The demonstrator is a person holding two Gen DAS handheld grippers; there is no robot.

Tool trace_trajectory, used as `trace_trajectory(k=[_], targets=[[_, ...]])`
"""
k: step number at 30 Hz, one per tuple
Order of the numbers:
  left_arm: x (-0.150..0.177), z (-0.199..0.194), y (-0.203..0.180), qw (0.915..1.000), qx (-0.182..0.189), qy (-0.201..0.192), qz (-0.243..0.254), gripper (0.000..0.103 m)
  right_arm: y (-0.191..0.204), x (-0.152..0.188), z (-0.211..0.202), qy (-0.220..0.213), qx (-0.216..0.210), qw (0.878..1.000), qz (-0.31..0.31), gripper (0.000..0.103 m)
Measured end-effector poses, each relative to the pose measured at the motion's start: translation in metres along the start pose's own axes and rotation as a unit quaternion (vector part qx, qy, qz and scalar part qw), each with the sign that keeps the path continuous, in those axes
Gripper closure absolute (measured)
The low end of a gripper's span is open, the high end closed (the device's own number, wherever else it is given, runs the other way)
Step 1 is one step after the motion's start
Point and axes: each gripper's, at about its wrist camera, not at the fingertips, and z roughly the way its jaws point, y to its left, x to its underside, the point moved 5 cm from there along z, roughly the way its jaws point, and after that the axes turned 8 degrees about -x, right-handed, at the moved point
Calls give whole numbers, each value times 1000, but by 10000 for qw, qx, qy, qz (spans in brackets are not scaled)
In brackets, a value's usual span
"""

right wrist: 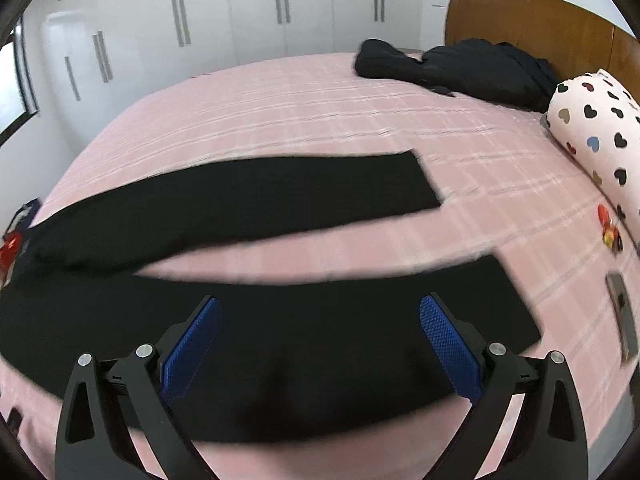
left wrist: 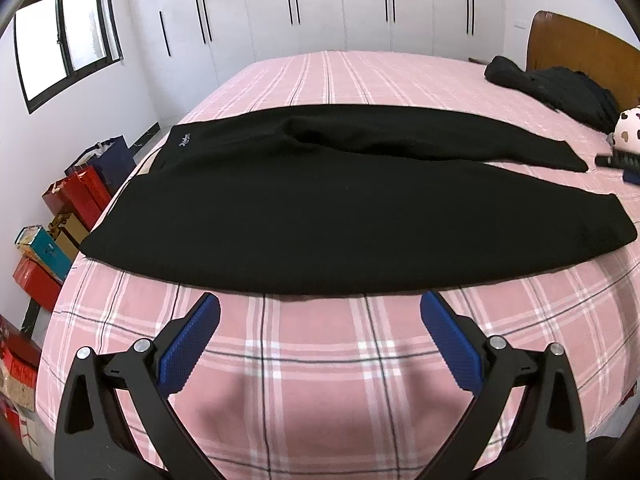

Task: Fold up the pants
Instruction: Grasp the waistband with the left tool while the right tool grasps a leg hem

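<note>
Black pants (left wrist: 280,208) lie flat across the pink bed (left wrist: 320,360), legs splayed apart.
Both the left hand-held gripper (left wrist: 320,340) and right hand-held gripper (right wrist: 320,340) gape wide, empty; we should pinch waistband and hem together, folding leg onto leg.

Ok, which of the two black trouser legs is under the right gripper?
The near black trouser leg, closest to the bed's edge; the right gripper hovers open above it. The far leg lies apart.
</note>
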Motion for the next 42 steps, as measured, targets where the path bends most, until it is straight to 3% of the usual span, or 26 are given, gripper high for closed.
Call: trace_trajectory(k=[7,10,16,18,21,24,27,30,31,34,35,37,40,42], targets=[[-17,34,20,9993,-80,199,-321,5,-68,-69,79,128,360,9992,71,6],[-12,37,15,9995,-205,151,-180,5,-89,-91,112,191,496,9985,94,7],[-18,46,11,9997,-105,220,-59,5,-110,-116,156,249,673,9972,207,9],[-30,53,18,9994,-5,273,-223,5,-114,-120,169,366,704,9966,225,16],[-57,64,36,9990,-2,210,-401,5,-117,-122,187,519,586,9962,379,16],[-104,87,71,9978,-66,219,-621,5,-113,-120,202,686,471,9960,335,22],[-153,128,115,9949,-271,383,-889,5,-111,-122,204,611,406,9969,280,36],[-197,181,159,9896,-710,616,-1087,5,-106,-124,201,564,209,9978,264,82],[-210,197,173,9871,-945,618,-1138,5,-103,-124,199,570,105,9980,258,87],[-235,249,208,9793,-1504,753,-1129,5,-89,-125,198,559,296,9980,-61,90],[-238,262,214,9785,-1441,854,-1203,5,-86,-124,196,534,397,9977,-159,90],[-241,279,225,9717,-1650,866,-1453,8,-84,-123,191,447,457,9978,-178,90],[-240,306,232,9707,-1394,1075,-1635,9,-83,-118,184,345,559,9976,-233,90],[-237,320,233,9705,-1305,1227,-1612,24,-85,-113,180,353,559,9977,-169,90]])
